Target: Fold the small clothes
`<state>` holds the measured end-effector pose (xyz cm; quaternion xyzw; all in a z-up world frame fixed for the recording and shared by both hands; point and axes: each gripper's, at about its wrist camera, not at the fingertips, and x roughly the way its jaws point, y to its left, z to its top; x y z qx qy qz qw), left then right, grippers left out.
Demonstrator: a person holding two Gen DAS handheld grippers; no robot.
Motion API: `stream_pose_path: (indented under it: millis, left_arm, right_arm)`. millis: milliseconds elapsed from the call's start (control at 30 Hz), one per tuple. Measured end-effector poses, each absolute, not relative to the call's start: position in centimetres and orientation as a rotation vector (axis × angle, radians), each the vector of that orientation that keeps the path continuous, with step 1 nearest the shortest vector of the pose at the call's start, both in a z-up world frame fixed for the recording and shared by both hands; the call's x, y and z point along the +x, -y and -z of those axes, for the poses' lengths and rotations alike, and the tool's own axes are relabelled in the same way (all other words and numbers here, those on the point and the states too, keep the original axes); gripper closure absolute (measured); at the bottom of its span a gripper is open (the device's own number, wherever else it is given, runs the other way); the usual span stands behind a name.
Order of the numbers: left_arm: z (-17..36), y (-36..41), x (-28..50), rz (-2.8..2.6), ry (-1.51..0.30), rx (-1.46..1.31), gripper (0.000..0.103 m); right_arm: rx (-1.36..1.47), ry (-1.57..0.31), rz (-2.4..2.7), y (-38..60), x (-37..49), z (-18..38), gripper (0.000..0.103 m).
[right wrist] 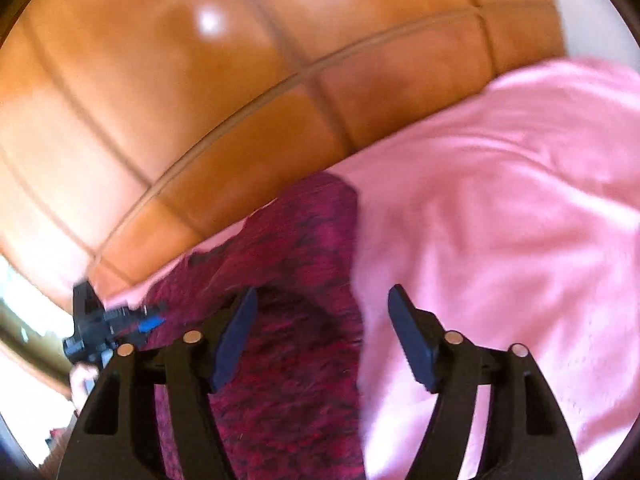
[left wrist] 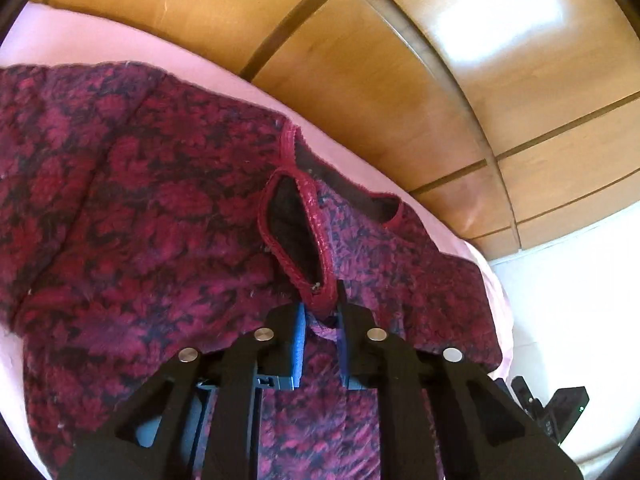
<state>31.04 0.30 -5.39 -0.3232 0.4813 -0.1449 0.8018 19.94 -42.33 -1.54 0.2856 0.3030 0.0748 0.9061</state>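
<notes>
Pinching the sweater (left wrist: 160, 200) trim, one side only.
Left gripper (left wrist: 322, 316) is clenching the red edging of an opening, with the garment lying ahead and to the left on the pink sheet (left wrist: 100, 44). Right gripper (right wrist: 322, 332) is hanging released, nothing between its fingers, straddling the sweater's right edge: knit under the left finger, sheet under the right.

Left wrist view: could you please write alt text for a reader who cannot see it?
The left gripper pinches the red trimmed edge of a maroon patterned knit garment spread on a pink sheet. Wooden wardrobe doors stand behind.
</notes>
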Motion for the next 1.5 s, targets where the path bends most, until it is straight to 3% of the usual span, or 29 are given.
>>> stream_pose_path:
  millis: [167,300,567,833,967,1033,1067,1233,1300,1433,1500]
  left_arm:
    - [2.3,-2.6,29.1,0.272,-0.906,-0.627,0.093]
    - [1.4,-4.8,26.9,0.221,-0.871,-0.589,0.093]
    - [6.7,-7.2,25.6,0.117,-0.970,-0.561,0.093]
    - [6.2,-6.4,23.3,0.115,-0.950,-0.487,0.092]
    - [5.5,-7.2,23.8,0.089,-0.948,-0.520,0.078]
    - [4.1,-7.8,22.5,0.060,-0.899,-0.491,0.055]
    - [3.5,-8.1,22.0,0.050,-0.874,-0.490,0.051]
    - [2.6,-11.6,18.9,-0.018,-0.829,-0.503,0.047]
    - [2.9,-13.7,17.8,-0.062,-0.826,-0.527,0.041]
    - [3.9,-19.8,15.0,-0.147,-0.832,-0.665,0.040]
    - [4.4,-22.7,13.8,-0.193,-0.824,-0.734,0.040]
  right_arm:
    - [0.642,-0.637,-0.180,43.0,22.0,2.0,0.054]
    - [0.546,-0.699,-0.230,39.0,24.9,2.1,0.057]
    - [0.237,-0.743,-0.079,32.8,27.5,4.4,0.058]
    - [0.110,-0.690,-0.017,31.9,26.8,6.0,0.055]
    - [0.042,-0.715,0.026,30.5,27.1,5.0,0.054]
    - [0.004,-0.716,0.046,29.4,27.1,4.3,0.048]
    - [0.008,-0.706,0.040,29.1,26.8,3.7,0.045]
    - [-0.014,-0.653,-0.069,25.4,25.2,1.8,0.036]
    - [-0.057,-0.663,-0.099,23.1,25.4,2.6,0.034]
    - [-0.098,-0.686,-0.080,21.0,25.8,5.2,0.030]
    - [-0.076,-0.682,-0.059,21.3,26.0,5.7,0.021]
